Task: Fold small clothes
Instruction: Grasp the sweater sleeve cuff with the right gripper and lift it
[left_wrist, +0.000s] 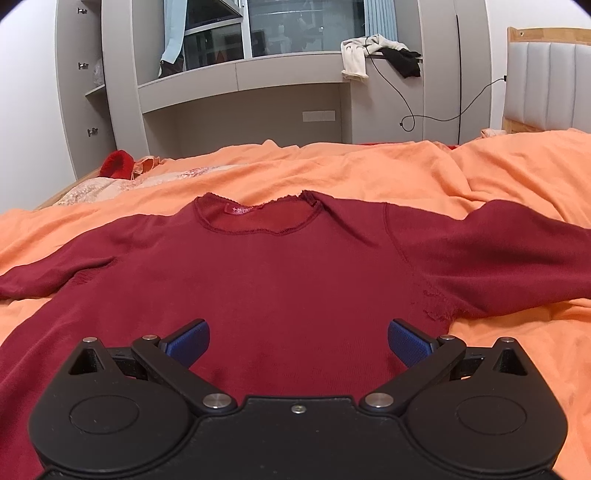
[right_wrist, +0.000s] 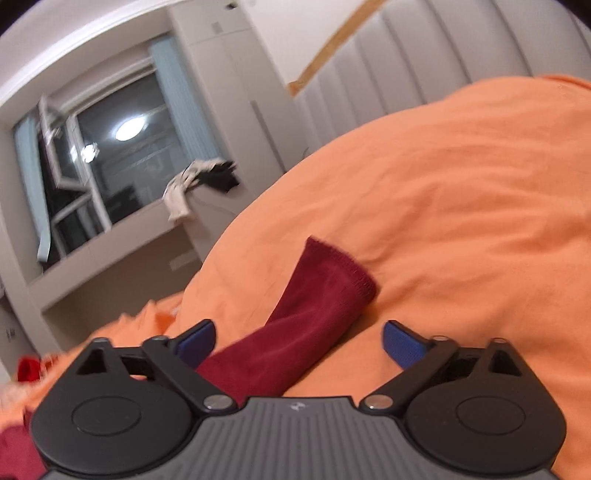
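Dark red long-sleeved top spread flat, front up, on the orange bedcover, neckline away, sleeves out to both sides. Left gripper tilted down over the lower chest, blue pads wide apart, gripping nothing. Right gripper rolled sideways, nearly level, jaws wide and empty over the right sleeve, cuff lying beyond the fingertips. Sleeve ends cut off in the left view; right view blurred, body of the top mostly hidden behind the gripper. Beyond: padded headboard, window ledge with white and black clothes, a black cable, something red at the bed's far edge.
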